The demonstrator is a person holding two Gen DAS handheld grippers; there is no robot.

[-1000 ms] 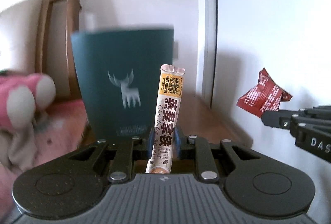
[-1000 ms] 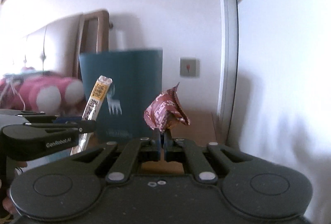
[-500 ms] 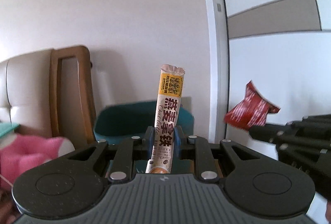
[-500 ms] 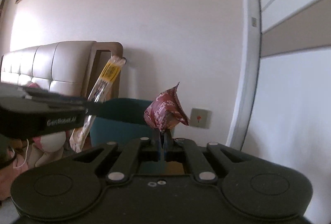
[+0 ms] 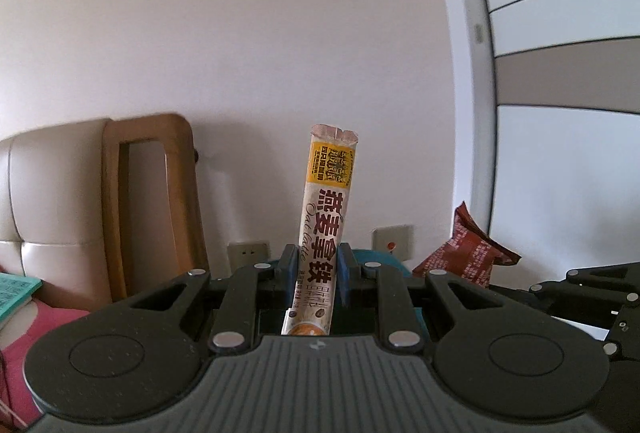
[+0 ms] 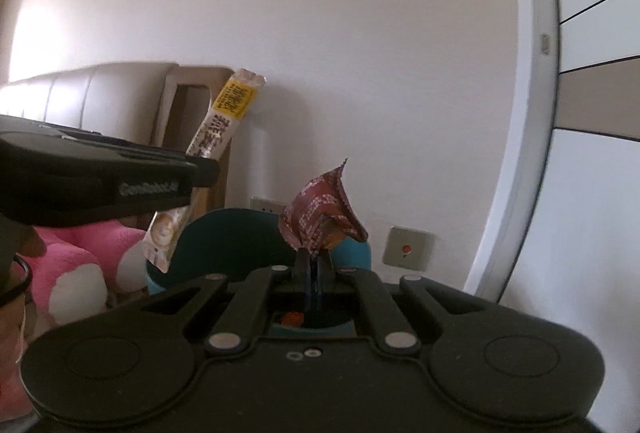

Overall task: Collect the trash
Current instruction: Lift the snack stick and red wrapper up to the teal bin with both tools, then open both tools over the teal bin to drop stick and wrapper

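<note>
My left gripper is shut on a long oat latte sachet, which stands upright between the blue pads. The same sachet shows tilted at the left of the right wrist view, over the near left rim of the teal bin. My right gripper is shut on a crumpled dark red wrapper above the bin's open mouth. In the left wrist view the red wrapper sits at the right, and only slivers of the teal bin show behind the fingers.
A beige padded headboard with a wooden frame stands at the left. Pink plush toys lie beside the bin. Wall sockets sit low on the white wall, and a white wardrobe door fills the right.
Both grippers have risen with their wrappers. The teal bin has dropped from filling the middle of the views to lying low under the fingers, and its mouth now shows below the right gripper.
</note>
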